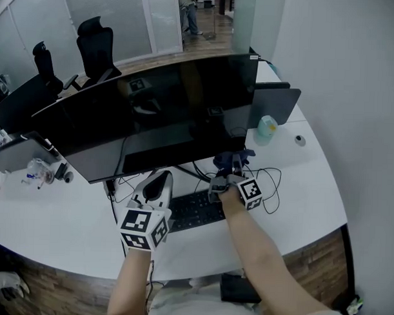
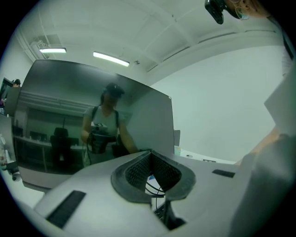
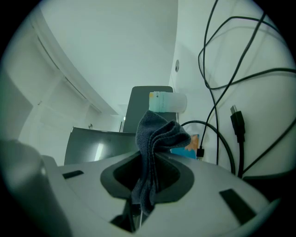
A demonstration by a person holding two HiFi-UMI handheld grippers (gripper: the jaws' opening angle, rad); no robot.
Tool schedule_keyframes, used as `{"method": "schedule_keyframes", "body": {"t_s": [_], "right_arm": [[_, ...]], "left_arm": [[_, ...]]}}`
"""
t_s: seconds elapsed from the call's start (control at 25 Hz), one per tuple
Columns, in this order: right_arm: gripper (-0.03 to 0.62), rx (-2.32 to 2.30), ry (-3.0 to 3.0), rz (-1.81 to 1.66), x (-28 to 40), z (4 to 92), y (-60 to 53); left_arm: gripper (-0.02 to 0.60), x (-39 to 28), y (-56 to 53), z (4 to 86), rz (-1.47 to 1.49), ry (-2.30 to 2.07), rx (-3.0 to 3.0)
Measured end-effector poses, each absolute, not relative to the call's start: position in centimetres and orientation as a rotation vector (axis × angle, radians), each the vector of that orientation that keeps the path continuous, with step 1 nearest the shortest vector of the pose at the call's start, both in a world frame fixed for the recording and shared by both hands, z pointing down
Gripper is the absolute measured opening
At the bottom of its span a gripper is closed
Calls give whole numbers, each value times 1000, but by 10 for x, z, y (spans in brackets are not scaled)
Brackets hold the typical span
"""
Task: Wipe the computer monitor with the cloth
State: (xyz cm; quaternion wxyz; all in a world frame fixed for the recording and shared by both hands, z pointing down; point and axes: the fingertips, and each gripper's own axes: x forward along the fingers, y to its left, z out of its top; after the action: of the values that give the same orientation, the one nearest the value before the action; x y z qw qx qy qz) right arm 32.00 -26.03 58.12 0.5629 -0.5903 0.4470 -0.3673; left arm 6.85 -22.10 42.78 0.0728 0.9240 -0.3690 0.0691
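In the head view, the person's two bare forearms (image 1: 265, 266) reach in from the near edge over a white curved desk (image 1: 59, 213). The left gripper (image 1: 158, 183) lies low over the left end of a black keyboard (image 1: 196, 212). Its tips point toward the foot of the wide dark monitor (image 1: 153, 113). The right gripper (image 1: 231, 169) is just right of the keyboard, near the monitor's lower right part, with the dark blue-grey cloth (image 1: 235, 159) bunched at its tip. Black cables (image 1: 271, 182) loop on the desk to its right. Farther right, a pale bottle (image 1: 268, 127) stands before a smaller grey panel (image 1: 277, 103). Black office chairs (image 1: 96, 43) stand beyond the desk at far left.

In the left gripper view, the left gripper (image 2: 150, 156) has its jaws brought together at the tips with nothing between them. The monitor (image 2: 92, 125) rises beyond, and its dark glass mirrors the person.

In the right gripper view, the right gripper (image 3: 150, 172) has its jaws pressed onto the cloth (image 3: 159, 134). The cloth's folded end stands up above them, and a strip hangs down between them. Beyond are the bottle (image 3: 167, 102), the grey panel (image 3: 141, 99) and the cables (image 3: 217, 106).
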Motion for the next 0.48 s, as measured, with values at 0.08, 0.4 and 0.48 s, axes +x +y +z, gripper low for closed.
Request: {"method": "schedule_keyframes", "body": {"t_s": [0.08,0.4,0.48], "right_arm": [[66,-1394,1058,-865,313,581,-261],[66,-1416,1073,-859,297,579,-263],[66,-1422,1074,-854,292,578,-262]], "left_arm": [[8,61,-223,428,200,-1108,2775],[8,46,-226,425,177,-1075,2789],[8,40,-228,426,175,-1065,2792]]}}
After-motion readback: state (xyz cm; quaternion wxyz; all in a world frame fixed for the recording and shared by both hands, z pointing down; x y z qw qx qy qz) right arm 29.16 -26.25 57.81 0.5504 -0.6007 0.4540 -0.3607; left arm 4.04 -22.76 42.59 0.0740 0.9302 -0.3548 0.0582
